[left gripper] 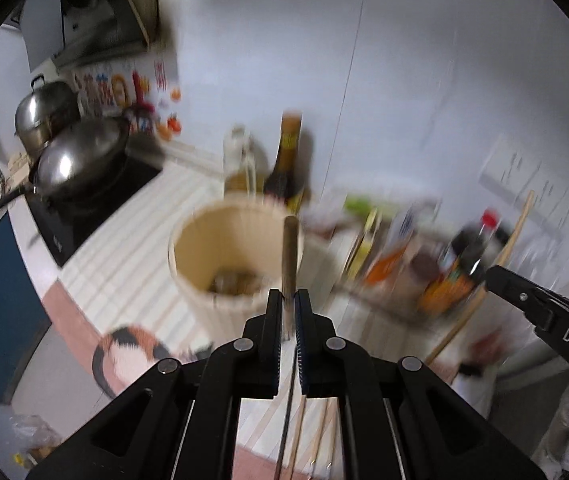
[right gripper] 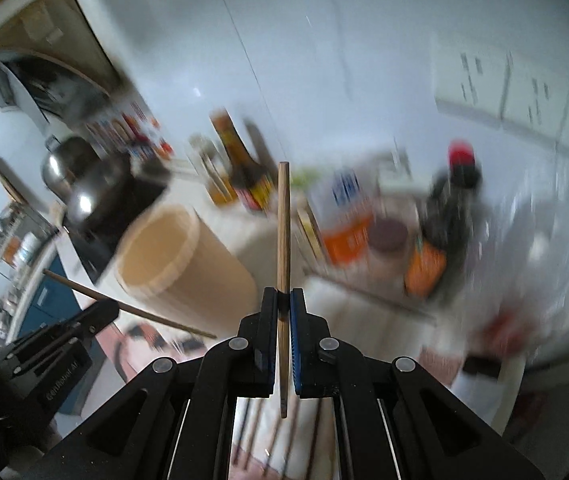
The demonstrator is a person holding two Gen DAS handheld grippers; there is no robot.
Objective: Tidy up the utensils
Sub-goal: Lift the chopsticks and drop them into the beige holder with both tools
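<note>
In the left wrist view my left gripper is shut on a thin brown chopstick whose end stands up in front of the round wooden holder. My right gripper comes in from the right and carries a long wooden chopstick. The right wrist view shows my right gripper shut on that upright wooden chopstick. To its left is the wooden holder, and my left gripper with its chopstick. More chopsticks lie on the mat below, blurred.
A wok sits on a black cooktop at the left, with a steel pot behind it. Sauce bottles and condiment packs line the white wall. A striped mat with a cat picture covers the counter.
</note>
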